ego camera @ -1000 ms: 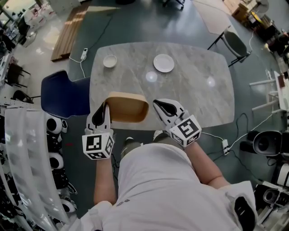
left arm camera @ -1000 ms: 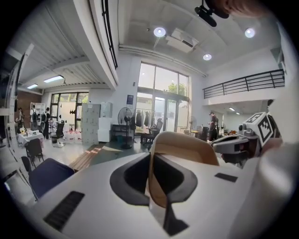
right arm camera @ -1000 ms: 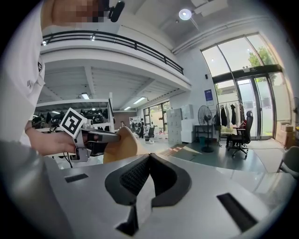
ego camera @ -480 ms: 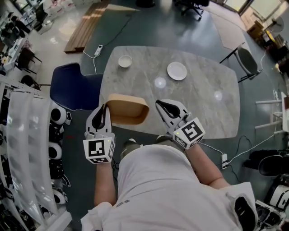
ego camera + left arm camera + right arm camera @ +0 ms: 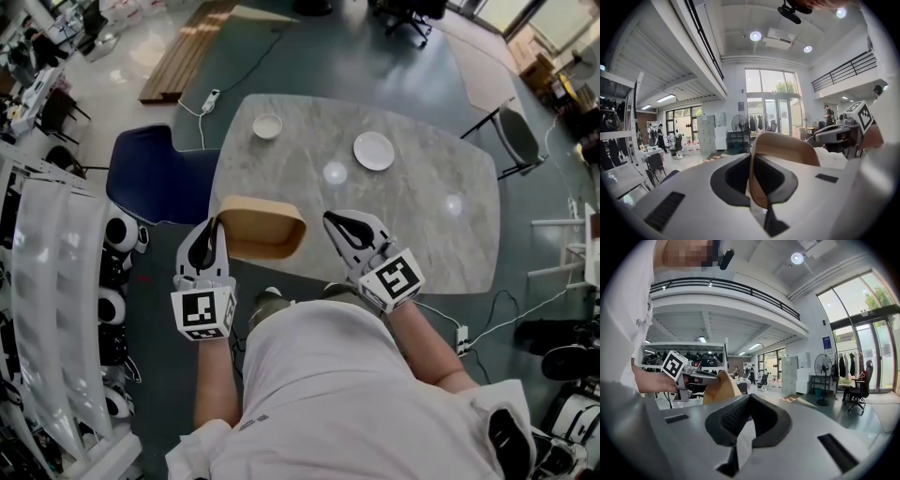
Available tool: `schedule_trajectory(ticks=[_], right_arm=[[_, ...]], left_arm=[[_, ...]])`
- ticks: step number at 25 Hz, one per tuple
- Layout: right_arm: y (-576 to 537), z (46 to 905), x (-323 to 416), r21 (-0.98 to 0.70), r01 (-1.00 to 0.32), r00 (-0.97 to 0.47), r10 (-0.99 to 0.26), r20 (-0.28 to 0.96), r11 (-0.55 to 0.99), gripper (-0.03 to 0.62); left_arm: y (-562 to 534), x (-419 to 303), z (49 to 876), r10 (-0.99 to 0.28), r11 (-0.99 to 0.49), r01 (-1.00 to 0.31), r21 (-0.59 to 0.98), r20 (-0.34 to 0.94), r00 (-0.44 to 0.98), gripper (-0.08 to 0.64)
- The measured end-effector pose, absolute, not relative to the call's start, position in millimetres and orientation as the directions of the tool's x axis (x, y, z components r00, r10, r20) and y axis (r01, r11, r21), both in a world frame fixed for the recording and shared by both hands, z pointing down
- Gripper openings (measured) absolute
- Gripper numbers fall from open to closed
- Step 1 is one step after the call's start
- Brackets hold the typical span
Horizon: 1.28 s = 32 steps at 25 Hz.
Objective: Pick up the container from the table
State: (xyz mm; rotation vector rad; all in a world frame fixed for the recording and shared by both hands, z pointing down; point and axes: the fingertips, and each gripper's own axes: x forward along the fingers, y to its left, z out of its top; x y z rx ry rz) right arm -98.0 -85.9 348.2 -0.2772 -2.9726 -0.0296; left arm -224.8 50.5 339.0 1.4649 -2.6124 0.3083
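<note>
Over the marble table (image 5: 422,216), left gripper (image 5: 217,225) jaws clamp the container (image 5: 262,231) rim; right gripper (image 5: 331,218) jaws together, empty.

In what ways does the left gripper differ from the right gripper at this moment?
The left gripper has its jaws closed on the wall of the tan container; the right gripper has them together, with nothing between. The left gripper touches the container's left end; the right gripper stands apart from its right end. Both point away from the person, by the near edge of the table.
</note>
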Motion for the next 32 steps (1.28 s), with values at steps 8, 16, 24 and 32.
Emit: schedule_trajectory(ticks=[8,16,24,32], right_arm=[[-83,362,-100,-0.01,0.178,-0.966,0.177,0.187,0.984,0.009],[-85,369,-98,-0.024,0.166,-0.965,0.168,0.201,0.986,0.009],[-82,371,-98,-0.033,0.158,-0.963,0.162,0.216,0.987,0.009],[-83,372,-95,-0.039,0.159,-0.962,0.164,0.218,0.986,0.009]], left_arm=[[50,-231,348,-0.83,0.499,-0.861,-0.093,0.232,-0.507,0.02],[44,-230,357,-0.835,0.486,-0.87,-0.082,0.249,-0.49,0.02],[47,-232,358,-0.838,0.48,-0.874,-0.076,0.255,-0.483,0.02],[47,-228,362,-0.833,0.481,-0.874,-0.075,0.27,-0.482,0.02]])
